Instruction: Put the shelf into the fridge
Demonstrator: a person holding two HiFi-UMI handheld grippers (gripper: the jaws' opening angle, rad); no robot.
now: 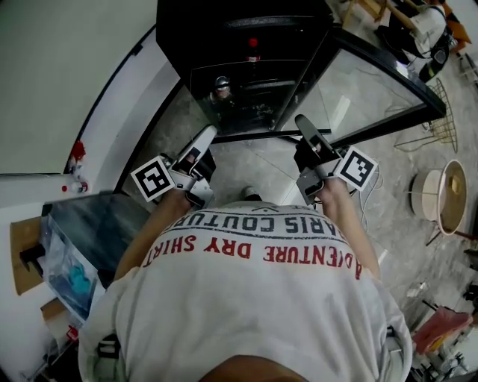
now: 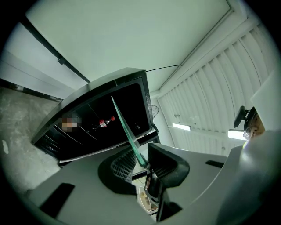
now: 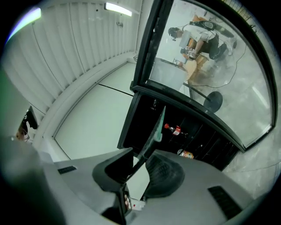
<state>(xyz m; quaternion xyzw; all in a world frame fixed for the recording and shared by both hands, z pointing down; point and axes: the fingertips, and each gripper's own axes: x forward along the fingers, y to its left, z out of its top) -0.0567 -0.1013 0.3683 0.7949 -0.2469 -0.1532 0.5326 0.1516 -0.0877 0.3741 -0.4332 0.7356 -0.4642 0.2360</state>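
I hold a glass shelf [image 1: 254,112] flat between both grippers in front of the black fridge [image 1: 246,22], whose glass door [image 1: 373,82] stands open to the right. My left gripper [image 1: 205,136] is shut on the shelf's left edge and my right gripper [image 1: 302,123] on its right edge. In the left gripper view the shelf [image 2: 127,132] shows edge-on as a green line running from the jaws [image 2: 142,163] toward the fridge [image 2: 101,118]. The right gripper view shows the same pane [image 3: 154,132] pinched in its jaws [image 3: 136,165]. A red-capped bottle [image 3: 174,129] lies inside the fridge.
A white wall [image 1: 67,74] runs along the fridge's left side. A dark table with bags and boxes [image 1: 75,254] stands at my left. Round baskets [image 1: 441,194] and a wire chair [image 1: 437,127] sit on the floor at the right, beyond the door.
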